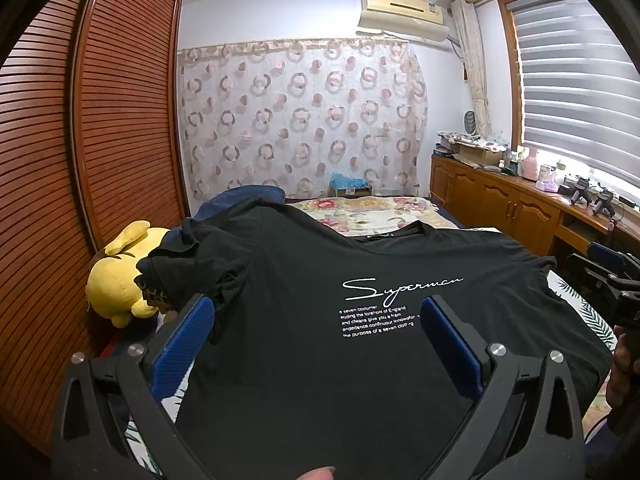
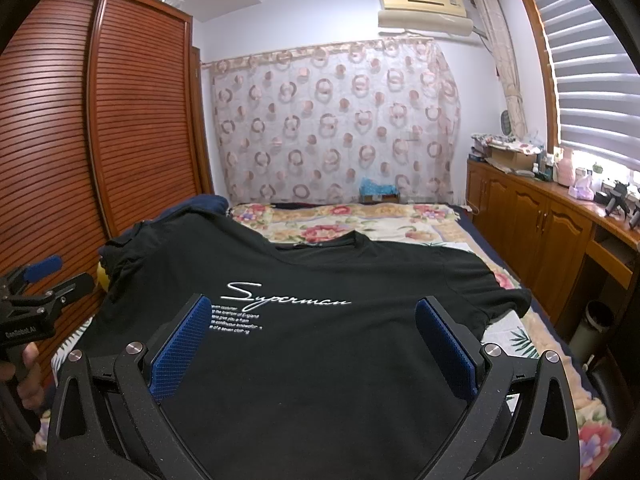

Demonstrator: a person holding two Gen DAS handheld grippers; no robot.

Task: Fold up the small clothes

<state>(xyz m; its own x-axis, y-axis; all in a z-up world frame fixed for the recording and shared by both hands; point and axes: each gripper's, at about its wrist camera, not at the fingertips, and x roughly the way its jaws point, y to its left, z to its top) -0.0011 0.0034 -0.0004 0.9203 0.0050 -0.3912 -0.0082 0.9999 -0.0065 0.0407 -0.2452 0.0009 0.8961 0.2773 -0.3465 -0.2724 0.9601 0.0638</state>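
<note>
Two wrist views, facing the far curtained wall

The black T-shirt on the bed is seen close, from low, by both.

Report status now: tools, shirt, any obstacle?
Left tool open, right tool open. Black T-shirt flat, unfolded. Yellow plush toy under left sleeve.

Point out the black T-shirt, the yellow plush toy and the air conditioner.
black T-shirt [image 1: 320,360]: left wrist view, chest below the print.
yellow plush toy [image 1: 114,280]: left wrist view, its head.
air conditioner [image 2: 424,6]: right wrist view, front panel.
</note>
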